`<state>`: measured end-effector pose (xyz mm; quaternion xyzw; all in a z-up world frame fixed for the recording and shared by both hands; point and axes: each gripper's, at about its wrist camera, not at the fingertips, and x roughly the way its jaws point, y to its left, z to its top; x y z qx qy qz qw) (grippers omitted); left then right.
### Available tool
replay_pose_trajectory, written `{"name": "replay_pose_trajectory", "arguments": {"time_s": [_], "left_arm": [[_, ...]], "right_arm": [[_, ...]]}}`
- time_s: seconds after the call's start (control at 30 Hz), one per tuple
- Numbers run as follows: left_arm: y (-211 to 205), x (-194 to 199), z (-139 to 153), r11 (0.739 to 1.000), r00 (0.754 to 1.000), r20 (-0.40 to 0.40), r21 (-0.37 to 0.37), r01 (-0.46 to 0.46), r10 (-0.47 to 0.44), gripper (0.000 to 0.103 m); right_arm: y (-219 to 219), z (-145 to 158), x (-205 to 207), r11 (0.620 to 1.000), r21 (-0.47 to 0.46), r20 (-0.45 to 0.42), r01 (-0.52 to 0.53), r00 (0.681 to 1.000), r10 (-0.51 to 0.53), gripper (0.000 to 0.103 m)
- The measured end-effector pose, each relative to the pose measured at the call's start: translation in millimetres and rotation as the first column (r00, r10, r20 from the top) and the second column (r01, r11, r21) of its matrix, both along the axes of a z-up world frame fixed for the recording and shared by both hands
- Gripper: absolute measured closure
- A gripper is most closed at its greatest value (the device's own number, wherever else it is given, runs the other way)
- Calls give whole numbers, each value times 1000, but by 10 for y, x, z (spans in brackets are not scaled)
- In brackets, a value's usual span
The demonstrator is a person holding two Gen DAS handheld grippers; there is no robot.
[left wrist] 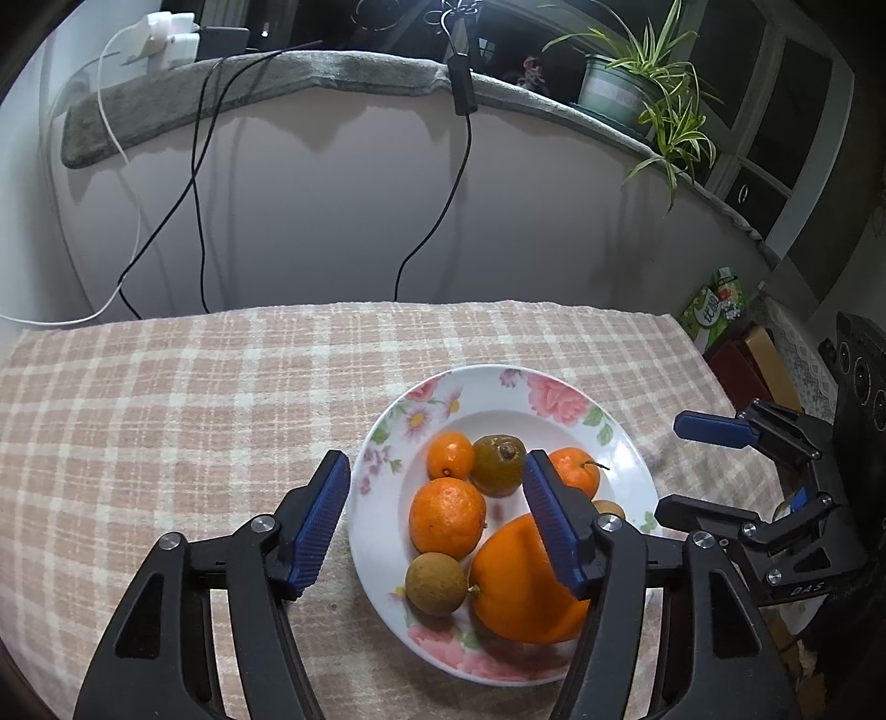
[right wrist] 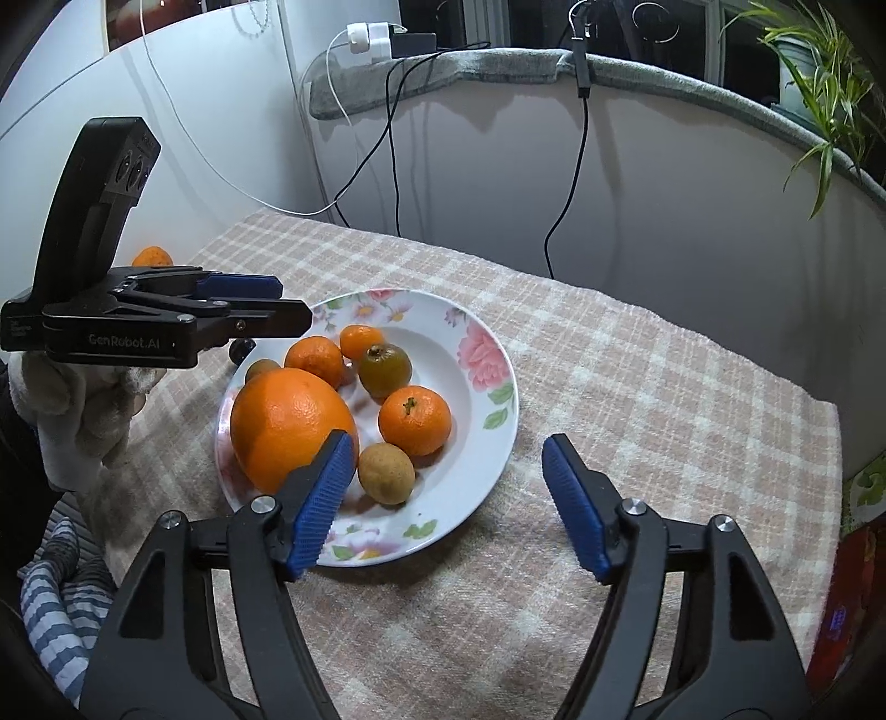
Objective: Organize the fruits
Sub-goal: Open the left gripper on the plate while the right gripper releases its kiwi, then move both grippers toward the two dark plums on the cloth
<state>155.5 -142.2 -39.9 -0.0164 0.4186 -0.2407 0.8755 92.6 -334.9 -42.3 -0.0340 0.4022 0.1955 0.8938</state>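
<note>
A home, clearly, a lived-in room by a window. There's a table under a pink checked cloth (left wrist: 166,399), and on it a flowered plate (left wrist: 559,399) of fruit. Behind runs a pale curved ledge topped with a grey towel (left wrist: 343,66), a potted spider plant (left wrist: 637,77) sitting on it. White chargers (left wrist: 166,33) are plugged in up there, cables (left wrist: 465,183) trailing down. Dark window panes behind, boxes (left wrist: 742,354) stacked beside the table.
</note>
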Motion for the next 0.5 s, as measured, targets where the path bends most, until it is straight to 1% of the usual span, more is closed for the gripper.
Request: {"name": "replay_pose_trajectory", "arguments": {"time_s": [0.13,0.5], "left_arm": [[4,-5,7,1000,1000,1,-1,0,0,39],[59,-69,44,1000,1000,10,-7,-1,1,39]], "right_arm": [[26,1,-10,1000,-16,2,1,1000,-1,30],[48,34,-37,1000,-20,5,1,1000,-1,30]]}}
